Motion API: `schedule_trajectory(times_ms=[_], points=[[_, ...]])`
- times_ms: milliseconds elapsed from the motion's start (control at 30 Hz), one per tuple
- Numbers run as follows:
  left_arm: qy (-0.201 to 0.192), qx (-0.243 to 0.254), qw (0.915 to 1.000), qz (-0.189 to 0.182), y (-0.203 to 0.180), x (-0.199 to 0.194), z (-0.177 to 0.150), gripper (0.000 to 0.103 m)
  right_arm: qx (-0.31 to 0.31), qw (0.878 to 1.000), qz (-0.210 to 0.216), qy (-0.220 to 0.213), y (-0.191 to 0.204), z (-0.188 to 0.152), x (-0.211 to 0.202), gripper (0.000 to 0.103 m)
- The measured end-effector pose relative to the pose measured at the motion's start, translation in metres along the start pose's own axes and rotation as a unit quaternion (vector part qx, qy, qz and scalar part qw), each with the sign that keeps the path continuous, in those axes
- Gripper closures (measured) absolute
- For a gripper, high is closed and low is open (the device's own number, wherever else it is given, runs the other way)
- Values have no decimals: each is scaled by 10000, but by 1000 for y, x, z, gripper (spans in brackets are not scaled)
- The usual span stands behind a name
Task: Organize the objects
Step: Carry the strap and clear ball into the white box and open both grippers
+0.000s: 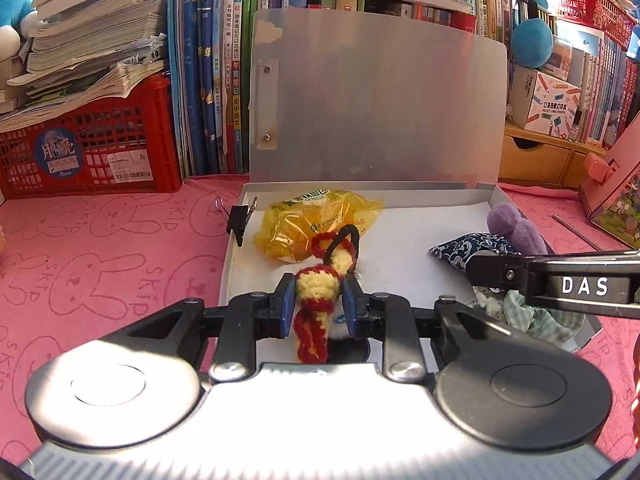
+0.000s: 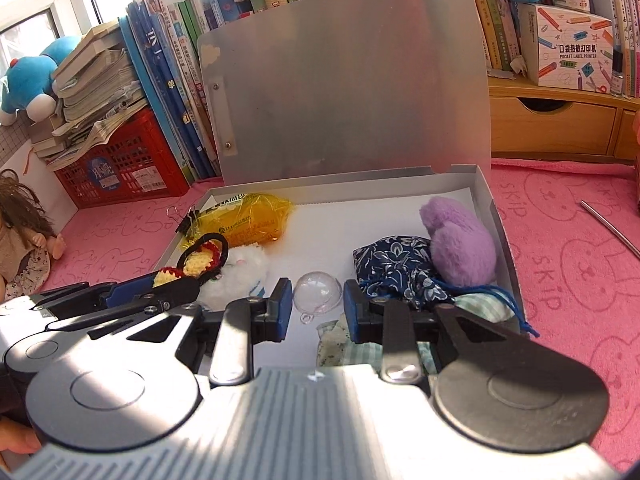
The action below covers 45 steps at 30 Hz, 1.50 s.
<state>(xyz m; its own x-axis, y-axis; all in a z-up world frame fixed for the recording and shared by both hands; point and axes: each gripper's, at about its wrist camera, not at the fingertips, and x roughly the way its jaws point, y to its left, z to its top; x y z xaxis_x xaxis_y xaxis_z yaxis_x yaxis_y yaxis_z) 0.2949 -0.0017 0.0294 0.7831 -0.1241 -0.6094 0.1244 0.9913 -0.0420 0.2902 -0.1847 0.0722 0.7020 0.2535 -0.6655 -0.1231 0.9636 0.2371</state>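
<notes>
Left hand-held gripper (image 1: 316,300) clamps crochet toy (image 1: 316,286).

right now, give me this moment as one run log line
left gripper: shut on crocheted yellow-red charm | right gripper: clear plastic ball between its pads | both over open box

Strong sunlight floods both my views from the window (image 2: 36,12) at upper left, blowing out the grey gripper housing (image 1: 316,408) in white glare while hard shadows cross it. Focus is sharp centrally, though the fisheye bends the bookshelf (image 1: 560,136) and pink worktop (image 2: 568,240) edges, corners vignetting dark.
</notes>
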Motion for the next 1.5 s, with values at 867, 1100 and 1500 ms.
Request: schedule_trajectory(times_ms=[867, 1100, 1500], points=[[-65, 23, 10000, -59, -5, 47, 21, 73, -342, 9981, -391, 331, 6, -8, 38, 71], [-151, 129, 9998, -45, -8, 47, 19, 73, -278, 9985, -376, 301, 5, -9, 36, 71], [-184, 58, 9997, -129, -6, 36, 21, 38, -256, 9990, -359, 54, 6, -10, 20, 51]])
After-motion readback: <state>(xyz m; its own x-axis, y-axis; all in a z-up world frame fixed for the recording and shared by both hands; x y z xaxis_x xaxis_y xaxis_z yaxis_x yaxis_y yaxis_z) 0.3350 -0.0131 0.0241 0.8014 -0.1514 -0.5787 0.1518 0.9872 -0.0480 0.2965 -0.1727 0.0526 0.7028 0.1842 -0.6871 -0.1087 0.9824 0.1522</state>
